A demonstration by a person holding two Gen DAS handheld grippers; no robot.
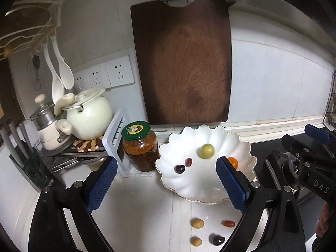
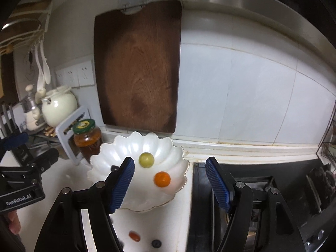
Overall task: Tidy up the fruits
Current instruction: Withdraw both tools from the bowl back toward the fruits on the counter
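A white scalloped dish [image 1: 241,147] [image 2: 168,147] stands on the counter. In it lie a green fruit [image 1: 207,151] [image 2: 146,159], an orange fruit [image 1: 233,161] [image 2: 162,179], a red grape [image 1: 189,162] and a dark grape [image 1: 180,169] [image 2: 114,167]. On the counter in front lie two tan fruits [image 1: 197,223] [image 1: 196,241], a red grape [image 1: 228,223] [image 2: 134,236] and a dark fruit [image 1: 218,240] [image 2: 156,243]. My left gripper [image 1: 166,182] hangs open above the counter, nothing between its pads. My right gripper [image 2: 170,182] is open over the dish's right edge, empty.
A jar with a green lid [image 1: 140,146] [image 2: 87,137] stands left of the dish, beside a white rack [image 1: 116,140] and a cream pot [image 1: 89,118]. A wooden cutting board [image 1: 180,63] leans on the tiled wall. A black stove [image 2: 262,189] lies to the right.
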